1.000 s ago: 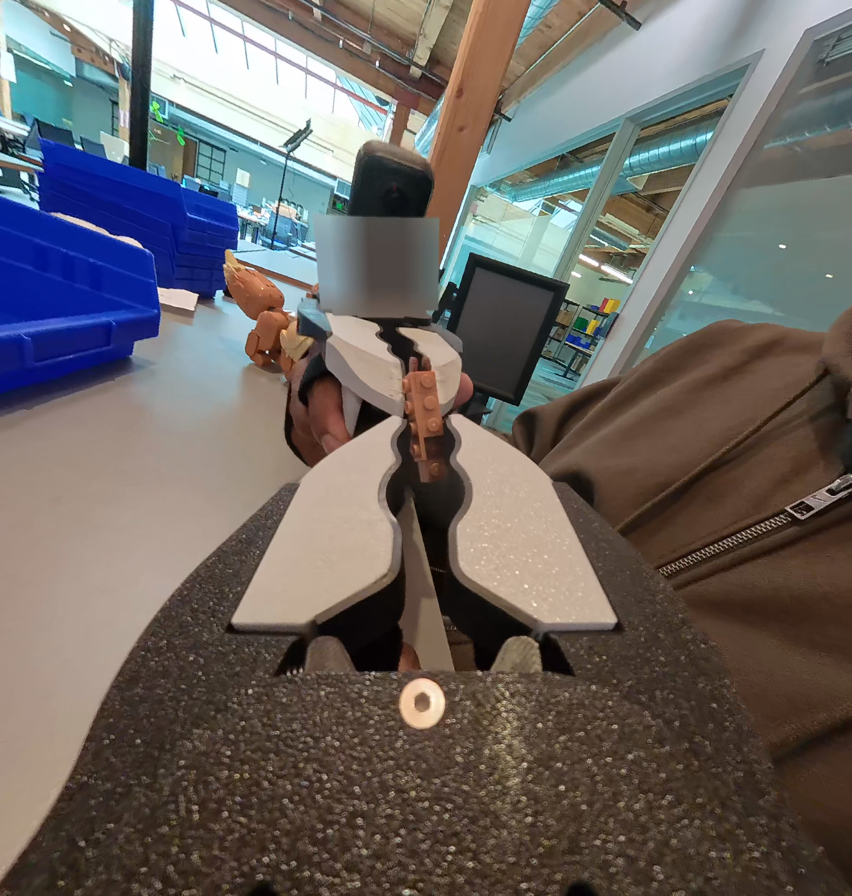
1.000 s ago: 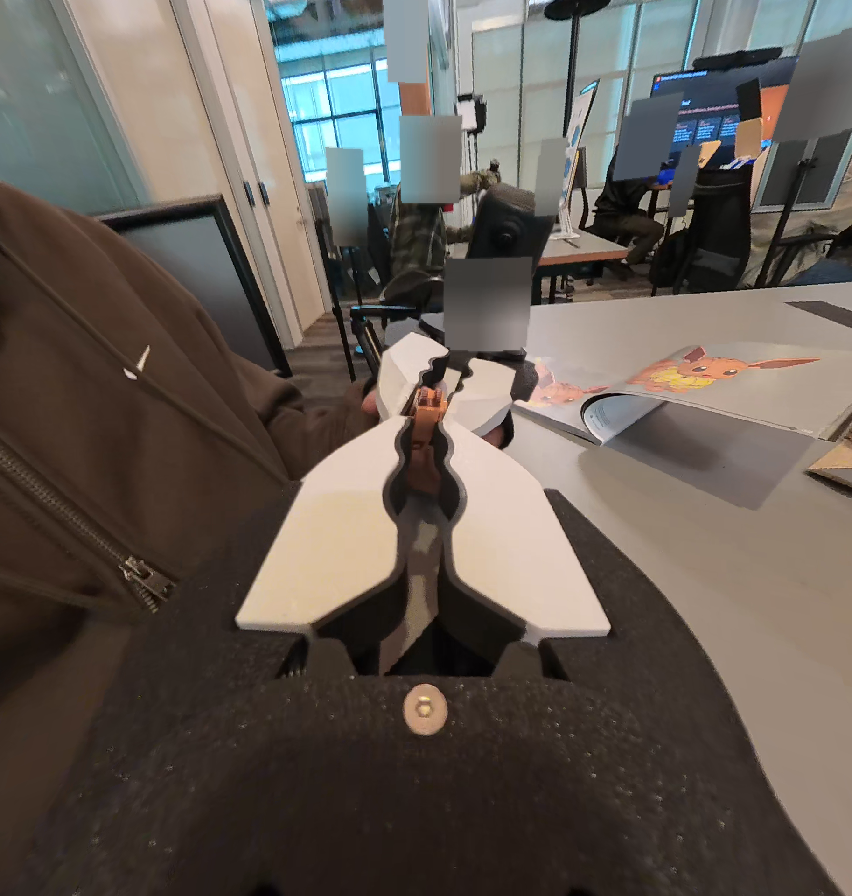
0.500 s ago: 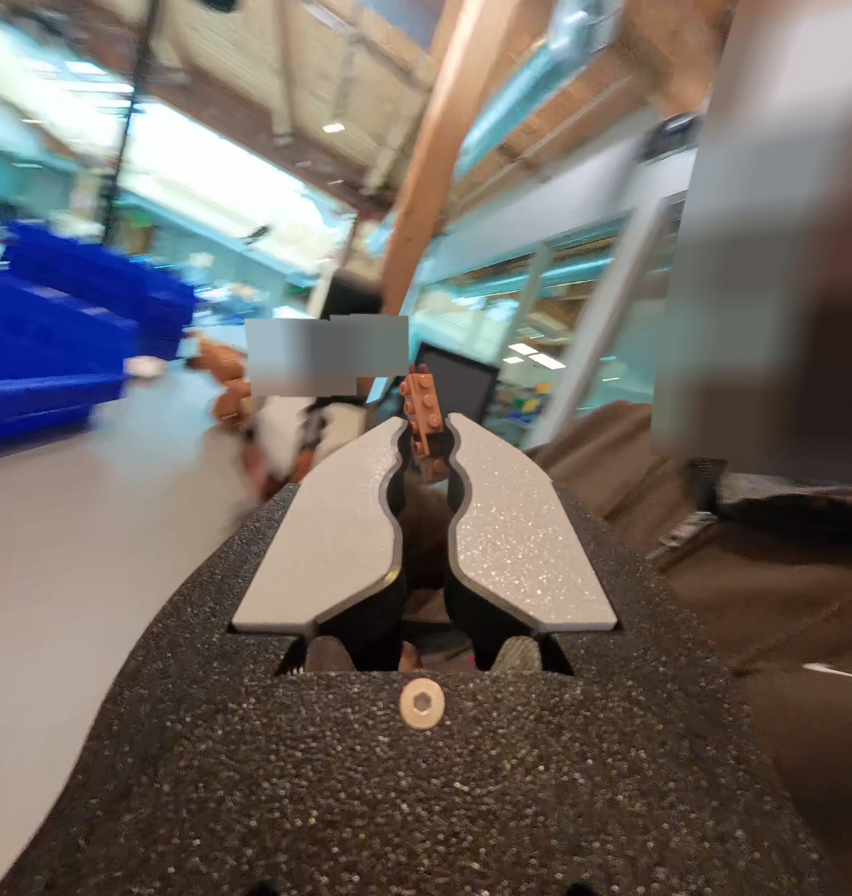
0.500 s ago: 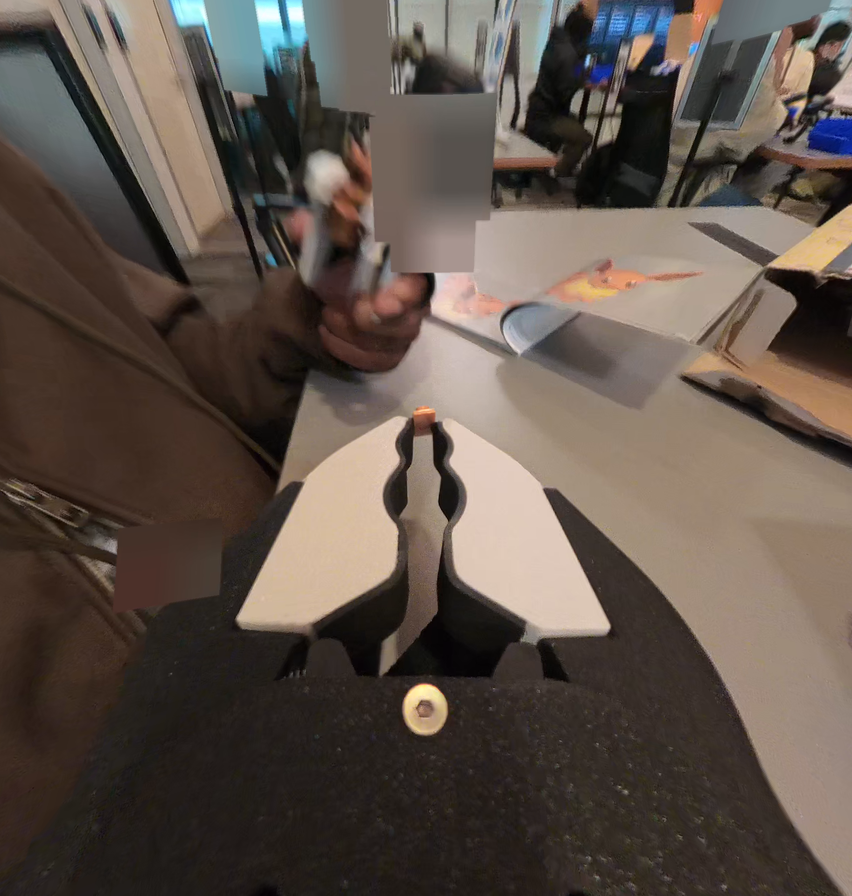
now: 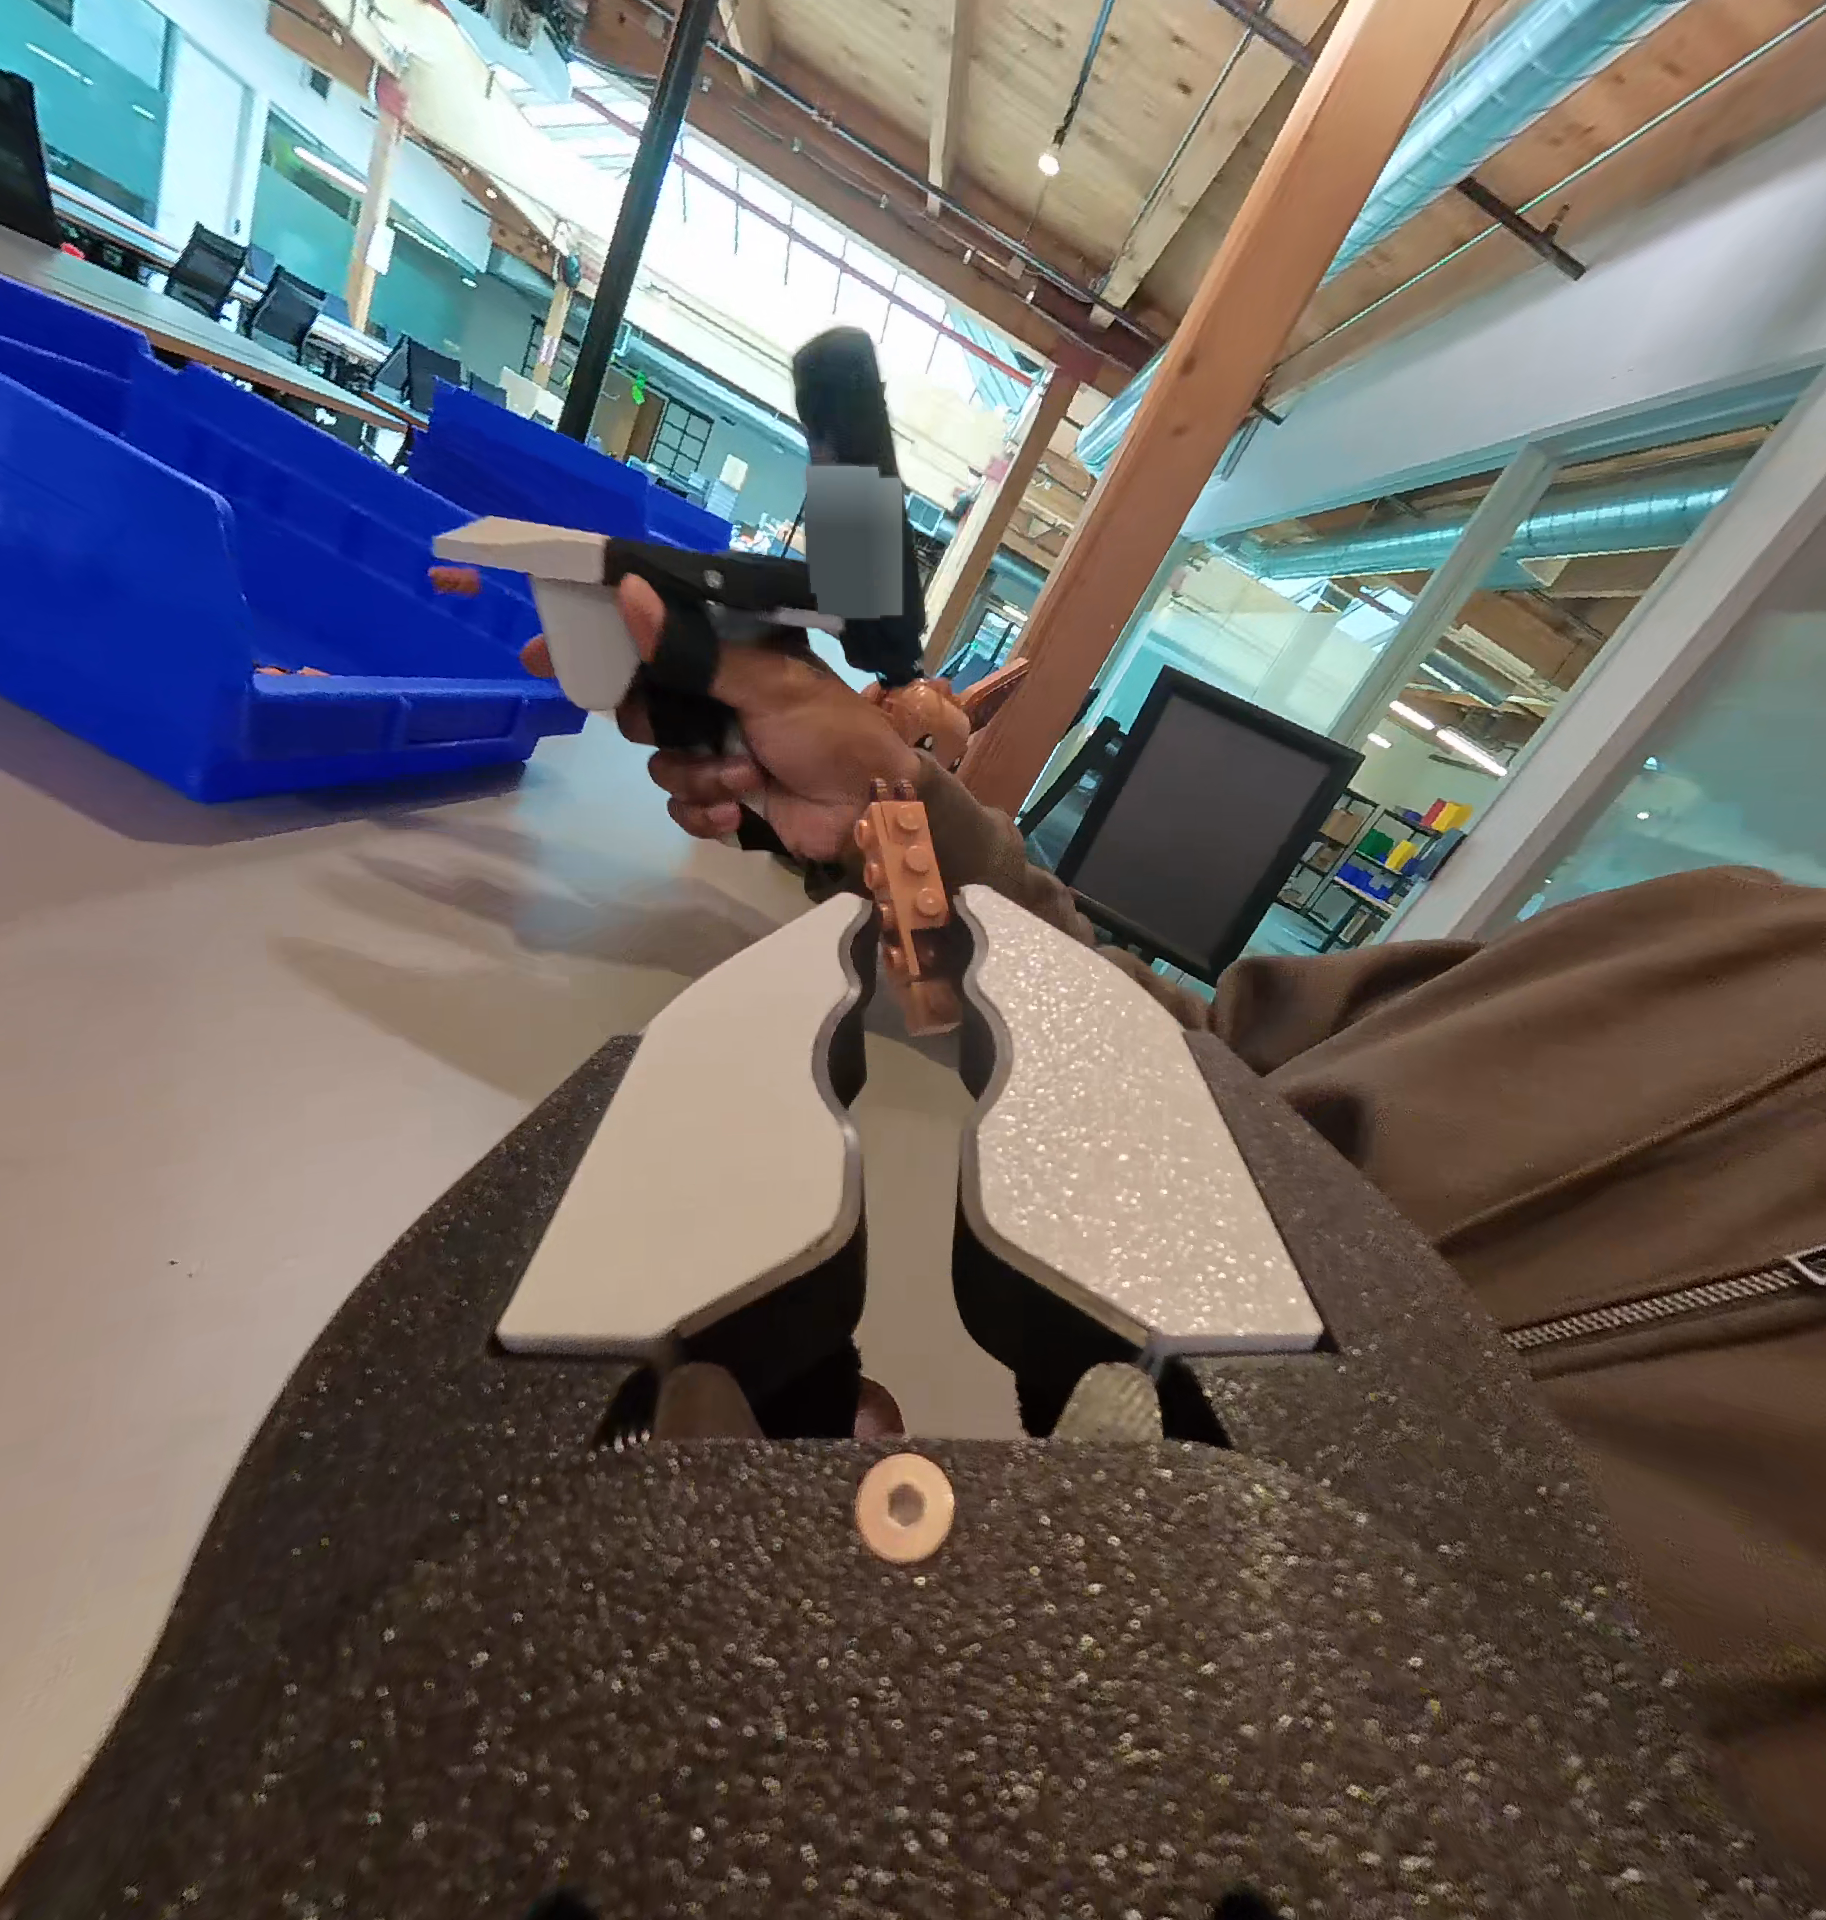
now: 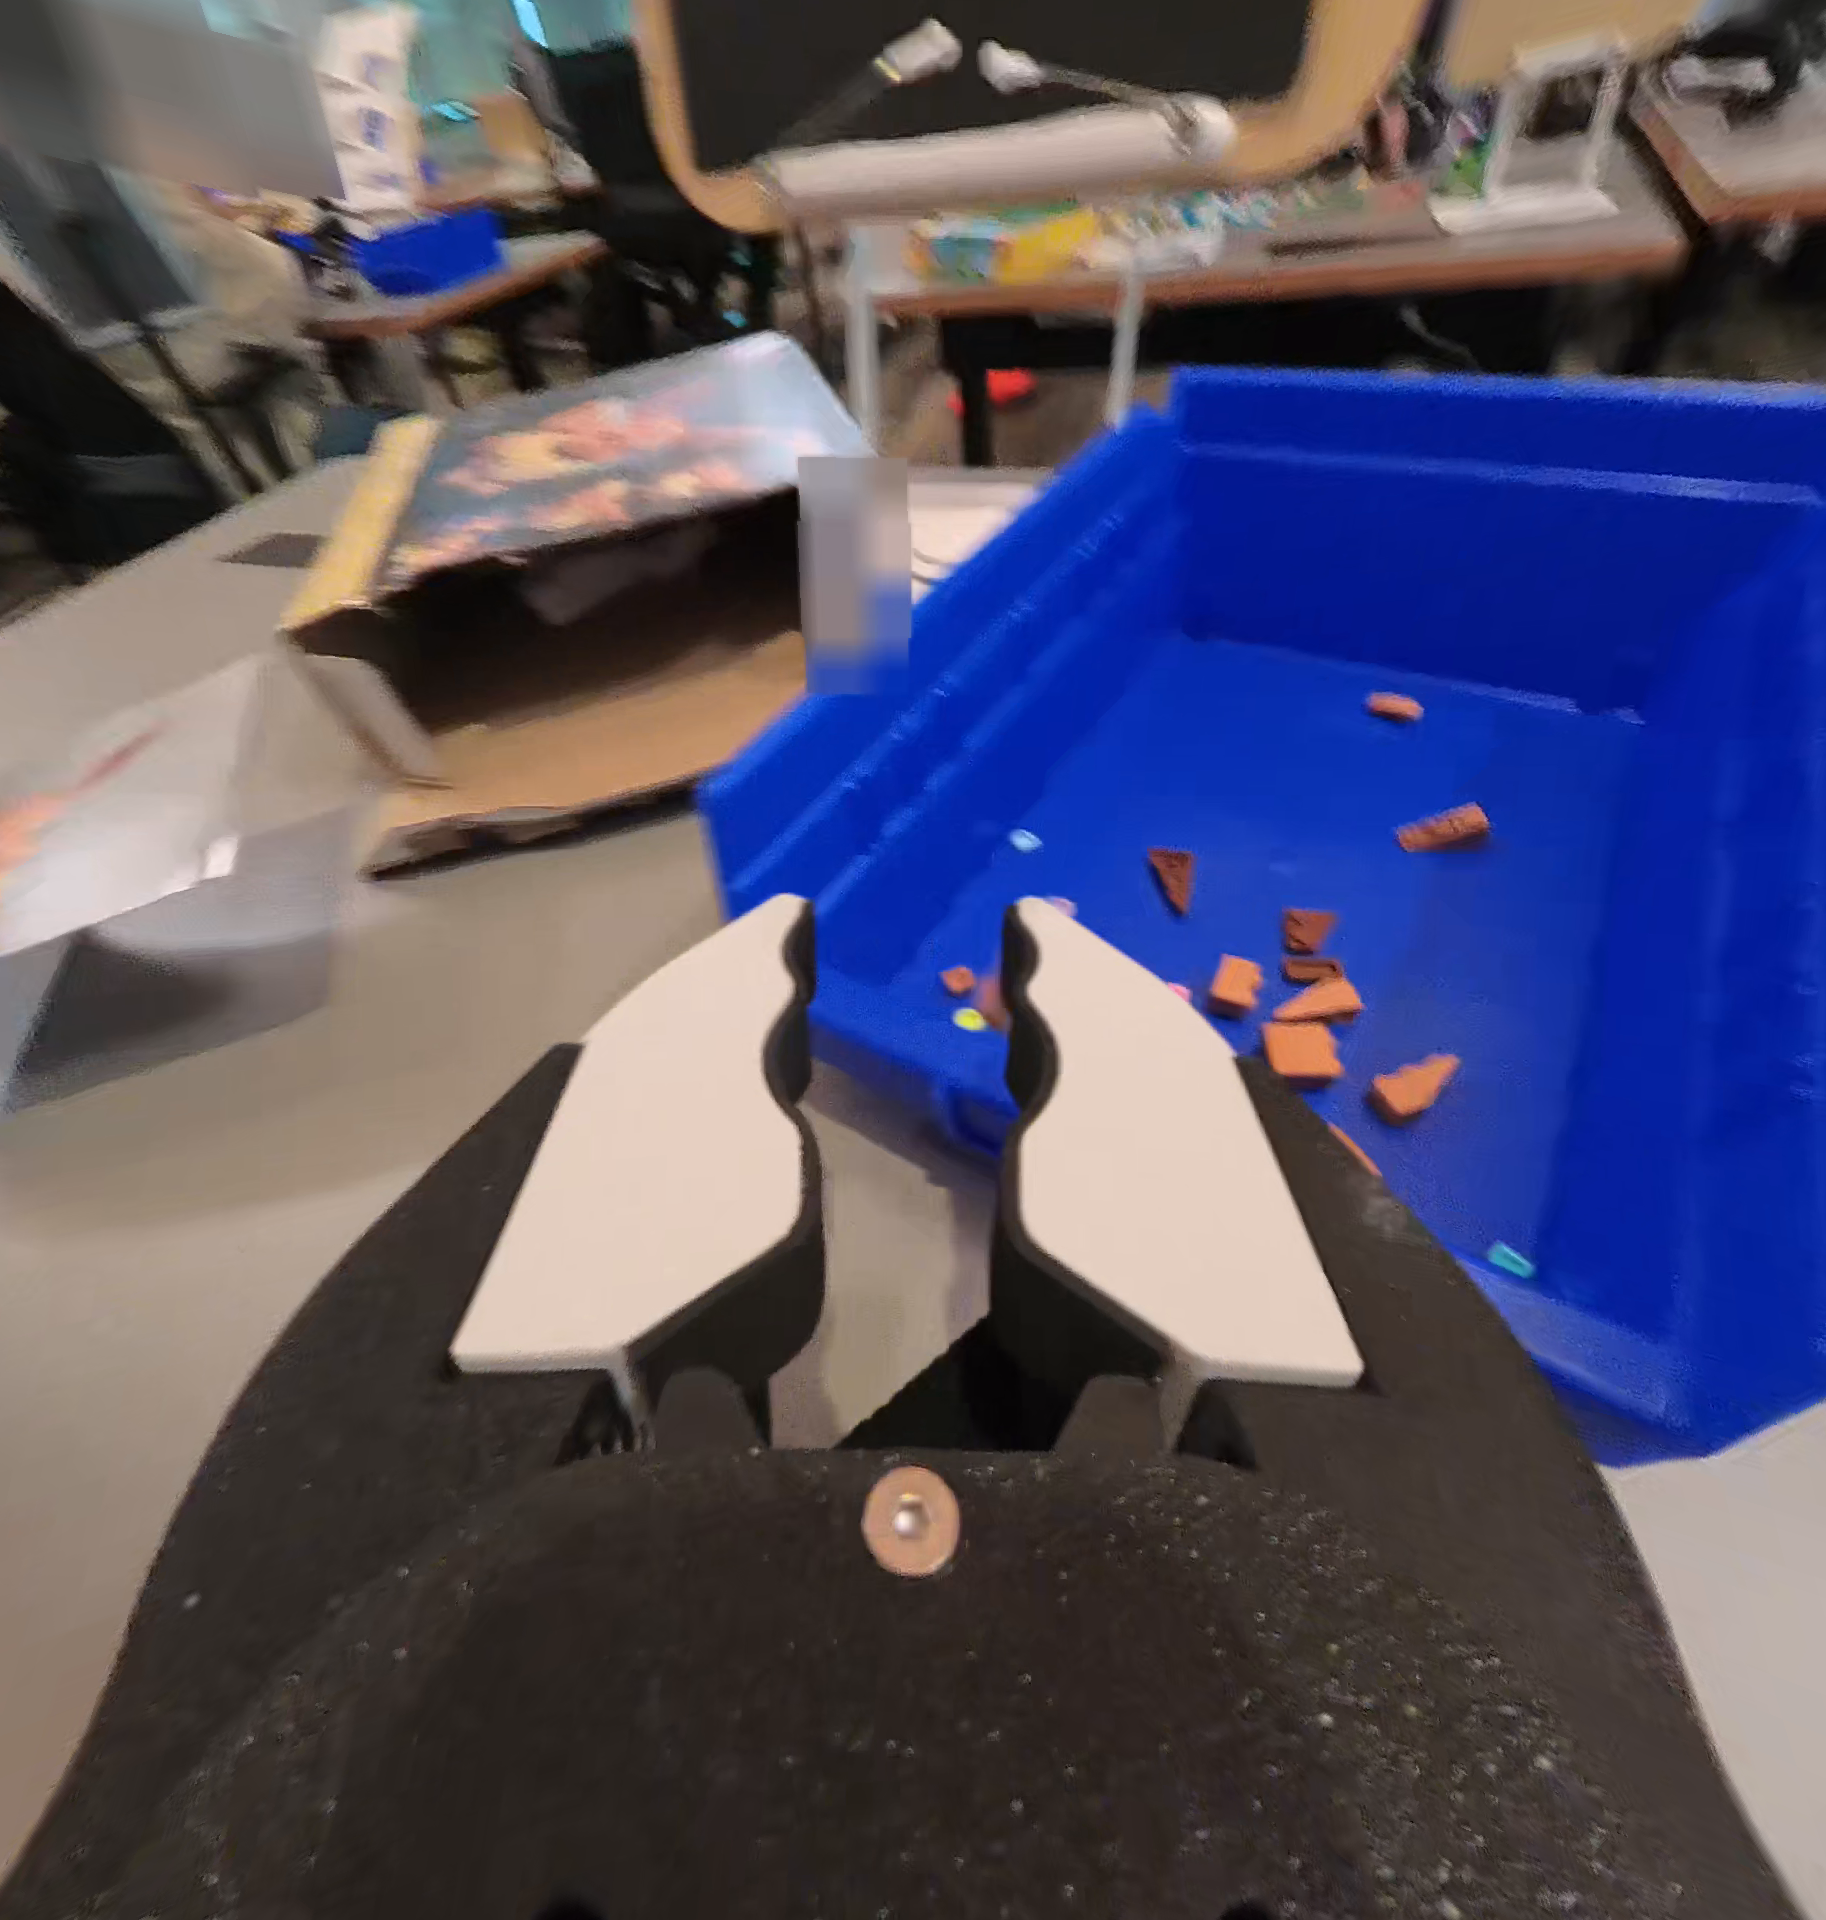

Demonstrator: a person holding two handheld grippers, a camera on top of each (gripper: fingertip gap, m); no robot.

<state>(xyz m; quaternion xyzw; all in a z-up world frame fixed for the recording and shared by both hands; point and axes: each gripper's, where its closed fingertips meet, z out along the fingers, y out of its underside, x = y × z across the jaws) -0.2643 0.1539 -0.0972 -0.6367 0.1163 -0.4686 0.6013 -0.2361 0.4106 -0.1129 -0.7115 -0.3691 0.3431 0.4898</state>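
**Between the left jaws, a brick piece held off-centre**

Between the left gripper's jaws sits a small tan-brown brick assembly, clenched near the fingertips and raised above the grey desk. It leans to one side and most of its studded length sticks out past the tips, so the hold looks shallow. My judgement is that a knock or a quick swing could twist the piece in the jaws or flick it out onto the desk or into the person's brown jacket.

The right gripper has its jaws released with nothing between them, and it points over the near rim of a blue bin. Loose orange-brown brick pieces lie scattered on the bin floor, several close together. The view is blurred, so fine placement is hard to judge. Reaching in could catch a fingertip on the bin's front wall, or pinch two neighbouring pieces at once.

An open cardboard box lies just beside the bin, and an open booklet lies nearer on the desk. In the left view a brown brick-built figure stands behind the hand holding the right gripper.
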